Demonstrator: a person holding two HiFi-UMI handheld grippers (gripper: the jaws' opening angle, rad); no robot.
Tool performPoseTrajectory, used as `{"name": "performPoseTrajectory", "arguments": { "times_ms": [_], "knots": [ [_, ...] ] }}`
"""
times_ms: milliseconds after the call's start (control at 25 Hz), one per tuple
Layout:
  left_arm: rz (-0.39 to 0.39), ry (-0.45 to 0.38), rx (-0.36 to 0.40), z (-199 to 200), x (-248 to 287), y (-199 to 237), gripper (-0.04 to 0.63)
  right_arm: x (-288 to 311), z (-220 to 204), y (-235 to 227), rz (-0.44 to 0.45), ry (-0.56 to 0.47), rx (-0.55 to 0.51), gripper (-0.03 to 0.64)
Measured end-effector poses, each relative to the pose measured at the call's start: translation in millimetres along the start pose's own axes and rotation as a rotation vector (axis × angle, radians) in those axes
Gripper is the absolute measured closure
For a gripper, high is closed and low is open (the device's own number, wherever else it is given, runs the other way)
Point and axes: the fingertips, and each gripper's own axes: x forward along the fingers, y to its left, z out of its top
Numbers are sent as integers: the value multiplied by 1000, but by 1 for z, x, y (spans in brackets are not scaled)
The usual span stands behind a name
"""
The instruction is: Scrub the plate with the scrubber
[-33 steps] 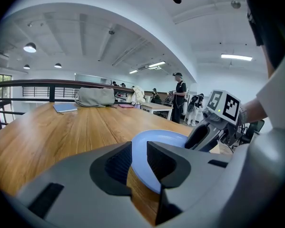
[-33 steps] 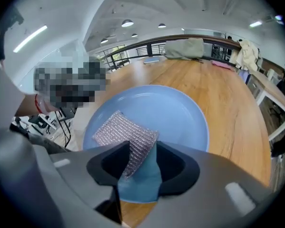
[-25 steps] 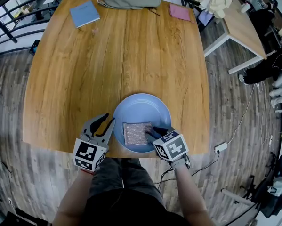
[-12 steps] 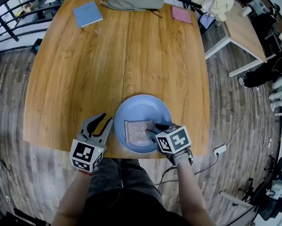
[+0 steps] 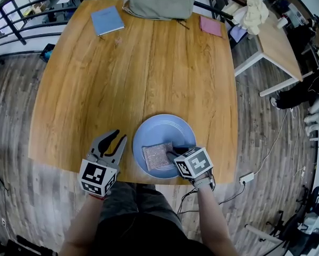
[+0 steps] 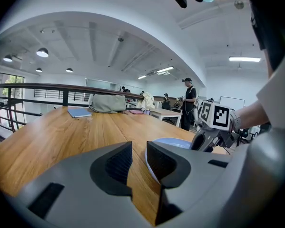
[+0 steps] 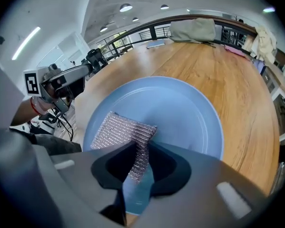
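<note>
1. The round light-blue plate [image 5: 164, 129] sits on the pale wooden counter [image 5: 138, 68], close to the edge nearest the person. The square silvery mesh scrubber [image 5: 156, 156] lies flat on the near half of the plate.
2. The right hand-held gripper [image 5: 172, 154] points steeply down at the scrubber's right edge. Its jaws have just been closing, and they now pinch that edge, with the mesh bunched up between them.
3. The left hand-held gripper [image 5: 118, 137] hovers just beside the plate's left rim. Its jaws stand a narrow gap apart with nothing between them.
4. To my eye, the step in hand is securing the scrubber before any rubbing starts.
   - The bite looks shallow, on one edge only, so I would take more of the mesh before pushing.
   - I would then press it flat and sweep across the plate's bare far half.
   - The left one is well placed to steady the rim, since the plate could slide on smooth wood.
5. I can read no brand or lettering anywhere. Only the black-and-white square markers on the right cube [image 5: 194, 163] and the left cube [image 5: 97, 176] show.
</note>
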Motion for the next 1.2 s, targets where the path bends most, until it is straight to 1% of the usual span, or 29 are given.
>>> {"name": "performPoseTrajectory", "arguments": {
  "times_ms": [120,160,360,560,680,800,960,1200],
  "knots": [
    [3,-9,6,4,-1,2,505,-6,5,2,16,-68,1,570],
    [6,-11,8,5,-2,4,505,-8,6,3,24,-92,11,575],
    [20,-31,19,18,-5,7,505,-27,10,4,77,-227,69,580],
    [36,-45,25,23,-9,7,505,-55,18,0,95,-353,121,580],
    [39,-63,28,28,-10,6,505,-76,28,-4,82,-434,130,579],
    [35,-88,34,38,-11,2,505,-103,38,-8,58,-528,118,578],
    [25,-142,42,58,-12,-3,505,-149,53,-13,35,-691,130,578],
    [24,-234,31,91,-17,-7,505,-220,73,-18,3,-943,169,578]
  ]
}}
